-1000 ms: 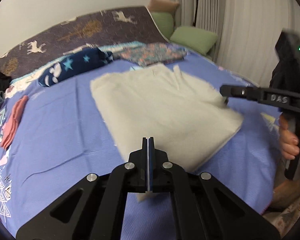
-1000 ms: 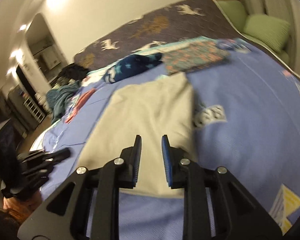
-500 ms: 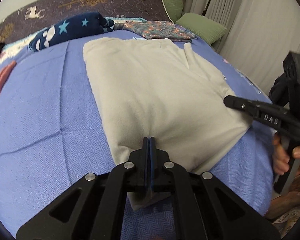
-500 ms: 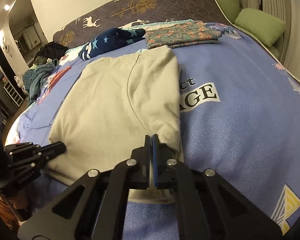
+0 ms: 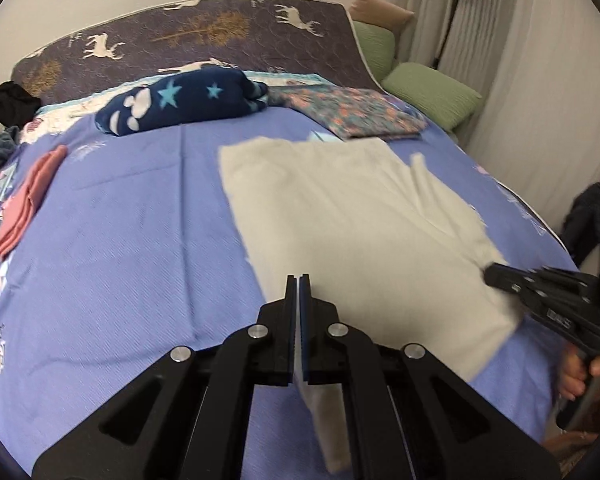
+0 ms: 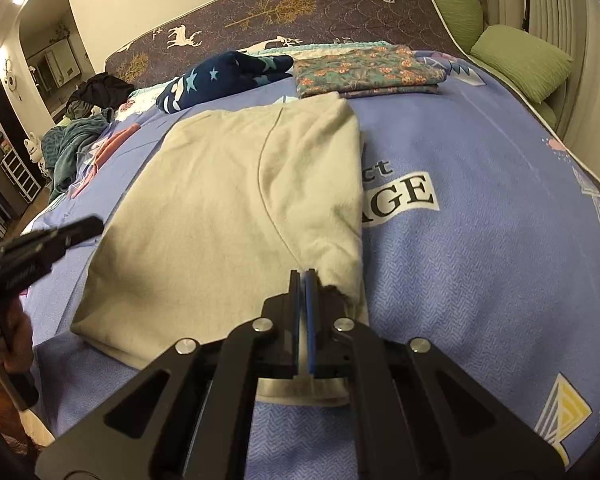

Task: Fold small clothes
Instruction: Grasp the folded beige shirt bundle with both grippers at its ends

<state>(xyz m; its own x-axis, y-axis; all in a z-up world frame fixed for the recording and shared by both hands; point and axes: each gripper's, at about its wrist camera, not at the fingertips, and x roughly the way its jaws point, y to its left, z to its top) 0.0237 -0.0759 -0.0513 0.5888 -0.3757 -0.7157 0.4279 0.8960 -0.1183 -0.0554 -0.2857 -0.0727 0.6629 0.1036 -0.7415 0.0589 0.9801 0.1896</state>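
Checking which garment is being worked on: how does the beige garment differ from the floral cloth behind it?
The beige garment is plain, spread wide in mid-bed; the floral cloth is patterned, folded into a compact stack near the headboard. The beige garment's near edge is pinched by the left hand-held gripper and right hand-held gripper; the floral cloth lies untouched. Both rest on the blue bedspread.

Left black two-finger gripper (image 5: 298, 280): jaws pinched shut on the cream fleece garment (image 5: 360, 232), near corner of cloth caught btwn the blue pads, pointing steeply down. Right black two-finger gripper (image 6: 303, 274): jaws have just been closing, now clamped on the garment's near edge just ahead of the tips, also angled down. A hand (image 5: 580, 376) wraps the right grip handle.
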